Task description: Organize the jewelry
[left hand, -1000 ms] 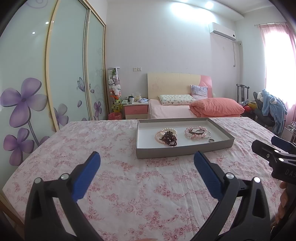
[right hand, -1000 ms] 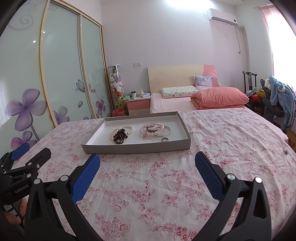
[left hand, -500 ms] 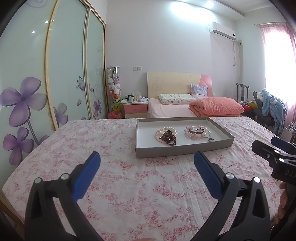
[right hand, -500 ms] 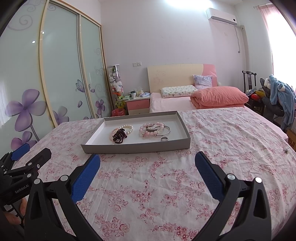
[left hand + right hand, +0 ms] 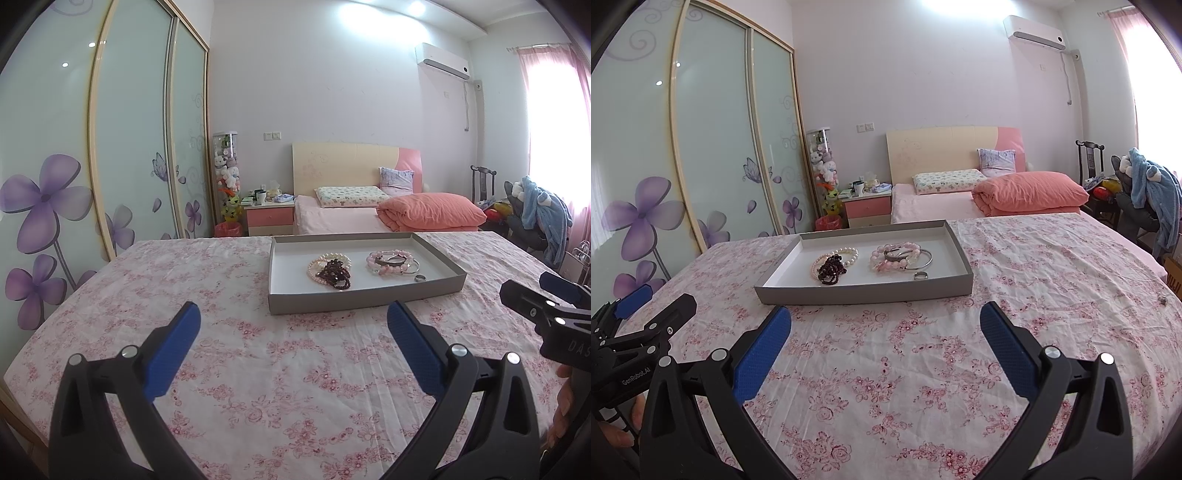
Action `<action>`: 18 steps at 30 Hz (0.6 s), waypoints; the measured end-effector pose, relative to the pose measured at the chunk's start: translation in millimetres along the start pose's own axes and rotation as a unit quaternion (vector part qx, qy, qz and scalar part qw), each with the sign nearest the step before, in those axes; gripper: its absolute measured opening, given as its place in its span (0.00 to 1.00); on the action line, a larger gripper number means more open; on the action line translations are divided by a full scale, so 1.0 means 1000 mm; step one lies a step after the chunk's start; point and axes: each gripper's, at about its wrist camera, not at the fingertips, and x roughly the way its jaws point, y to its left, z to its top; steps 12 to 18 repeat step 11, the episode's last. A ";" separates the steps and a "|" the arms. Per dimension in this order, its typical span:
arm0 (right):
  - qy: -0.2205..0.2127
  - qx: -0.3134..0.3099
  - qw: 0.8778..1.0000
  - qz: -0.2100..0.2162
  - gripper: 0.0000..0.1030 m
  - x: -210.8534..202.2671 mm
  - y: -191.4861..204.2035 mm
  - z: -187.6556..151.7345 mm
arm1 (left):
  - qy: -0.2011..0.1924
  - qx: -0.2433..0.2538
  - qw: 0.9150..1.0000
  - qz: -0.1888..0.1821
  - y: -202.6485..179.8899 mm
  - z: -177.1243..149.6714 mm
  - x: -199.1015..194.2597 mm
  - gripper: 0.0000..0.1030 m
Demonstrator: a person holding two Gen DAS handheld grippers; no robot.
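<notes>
A shallow grey tray (image 5: 364, 293) (image 5: 864, 293) lies on the pink floral cloth. Inside it, a dark red bead bracelet (image 5: 334, 272) (image 5: 832, 268) rests over a pearl strand (image 5: 325, 258) (image 5: 849, 253). To the right sit pink bead bracelets (image 5: 388, 258) (image 5: 894, 254) with a silver bangle (image 5: 921, 260), and a small silver ring (image 5: 420, 278) (image 5: 921, 275). My left gripper (image 5: 293, 317) hangs open short of the tray, empty. My right gripper (image 5: 885, 319) is open and empty too, just before the tray's front wall.
The floral-covered surface (image 5: 1052, 280) stretches wide around the tray. Sliding wardrobe doors (image 5: 110, 166) with purple flowers line the left. A bed (image 5: 369, 214) with pink bedding, a nightstand (image 5: 269, 218) and a chair with blue clothes (image 5: 543, 214) stand behind.
</notes>
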 end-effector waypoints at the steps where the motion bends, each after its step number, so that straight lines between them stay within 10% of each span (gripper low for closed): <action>1: 0.000 0.000 1.000 0.000 0.98 0.000 0.000 0.000 | 0.000 0.000 1.000 0.000 0.000 0.000 0.000 0.96; 18: 0.000 0.002 1.000 0.000 0.98 -0.001 0.000 -0.003 | 0.005 -0.001 1.000 -0.002 -0.002 -0.003 0.000 0.96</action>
